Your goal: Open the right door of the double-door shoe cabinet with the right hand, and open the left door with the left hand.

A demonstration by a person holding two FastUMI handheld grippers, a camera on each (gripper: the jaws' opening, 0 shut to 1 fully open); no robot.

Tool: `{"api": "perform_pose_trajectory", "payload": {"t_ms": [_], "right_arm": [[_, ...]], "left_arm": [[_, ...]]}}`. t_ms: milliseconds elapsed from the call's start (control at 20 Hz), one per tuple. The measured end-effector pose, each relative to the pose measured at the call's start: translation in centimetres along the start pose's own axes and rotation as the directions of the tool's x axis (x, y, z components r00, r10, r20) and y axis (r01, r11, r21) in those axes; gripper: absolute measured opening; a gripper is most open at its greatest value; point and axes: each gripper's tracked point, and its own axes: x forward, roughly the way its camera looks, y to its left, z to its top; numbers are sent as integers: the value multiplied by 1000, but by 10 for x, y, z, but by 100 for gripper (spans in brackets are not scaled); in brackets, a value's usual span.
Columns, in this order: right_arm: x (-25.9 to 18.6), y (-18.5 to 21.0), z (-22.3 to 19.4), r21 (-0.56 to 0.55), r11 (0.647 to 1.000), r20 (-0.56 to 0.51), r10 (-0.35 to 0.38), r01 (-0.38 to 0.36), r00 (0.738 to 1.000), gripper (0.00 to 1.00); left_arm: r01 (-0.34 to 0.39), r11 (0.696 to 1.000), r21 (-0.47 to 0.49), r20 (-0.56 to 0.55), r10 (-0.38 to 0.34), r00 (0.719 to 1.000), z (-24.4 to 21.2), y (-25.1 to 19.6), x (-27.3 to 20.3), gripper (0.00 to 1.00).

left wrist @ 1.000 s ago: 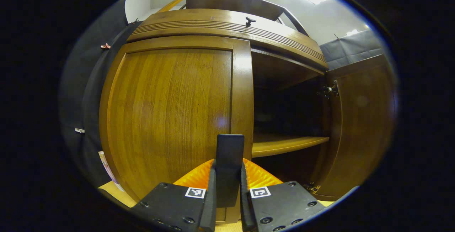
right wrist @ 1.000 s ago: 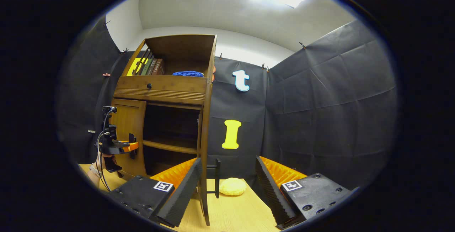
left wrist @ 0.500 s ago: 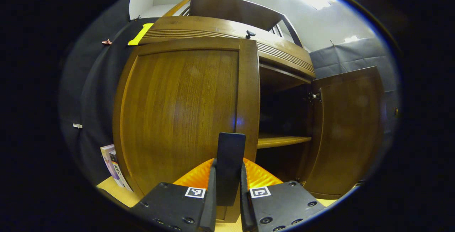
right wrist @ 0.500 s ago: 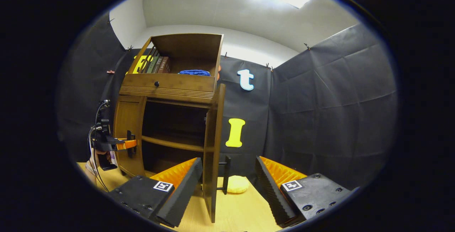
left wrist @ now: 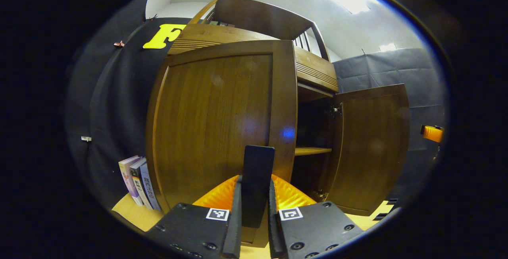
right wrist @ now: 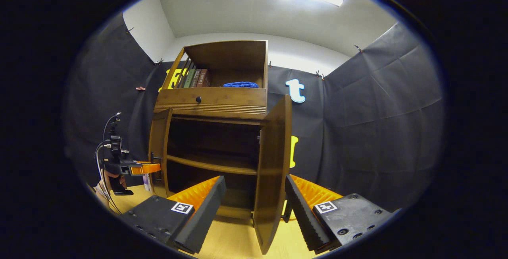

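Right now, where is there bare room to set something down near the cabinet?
The lower shelf inside the cabinet looks bare. Wooden tabletop is free between the right gripper fingers and the cabinet base. Crowded: books beside the left door.

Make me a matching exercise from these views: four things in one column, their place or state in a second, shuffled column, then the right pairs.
Things:
1. left gripper
2. right gripper
3. blue cloth
4. books

Places or states:
A. on the cabinet's top shelf
B. open, with the right door's edge between its fingers
C. standing on the table beside the cabinet
D. shut on the left door's handle

Pairs: 1-D, 2-B, 3-A, 4-C
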Motion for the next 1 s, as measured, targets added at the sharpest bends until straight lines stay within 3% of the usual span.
{"api": "perform_pose_trajectory", "payload": {"t_ms": [1000], "right_arm": [[34,64,-31,81,984,-64,162,-157,985,95]], "left_arm": [[-83,995,53,-19,85,996,9,44,-80,31]]}}
